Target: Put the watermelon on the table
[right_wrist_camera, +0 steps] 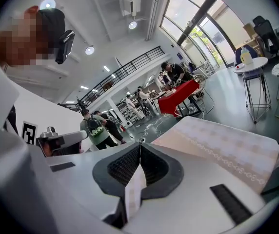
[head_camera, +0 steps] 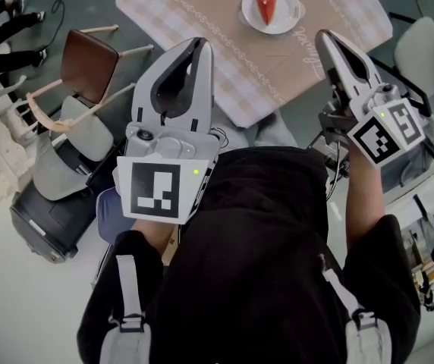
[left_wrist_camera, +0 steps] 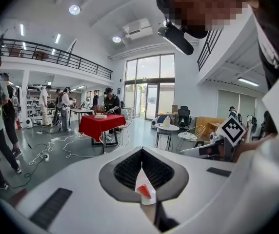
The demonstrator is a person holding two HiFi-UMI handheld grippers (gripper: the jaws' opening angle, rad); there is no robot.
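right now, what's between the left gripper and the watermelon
Head view: only bare tablecloth and the rim of the white plate separate the left gripper from the watermelon.

Watermelon slice (head_camera: 266, 8) lies on a white plate (head_camera: 250, 15) on the table (head_camera: 202, 21).

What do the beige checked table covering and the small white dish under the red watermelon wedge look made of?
The beige checked table covering: likely woven cloth, matte, with scalloped trim and a softly draping corner. The small white dish holding the red watermelon wedge: smooth, faintly glossy, ceramic or plastic; I can't tell which.
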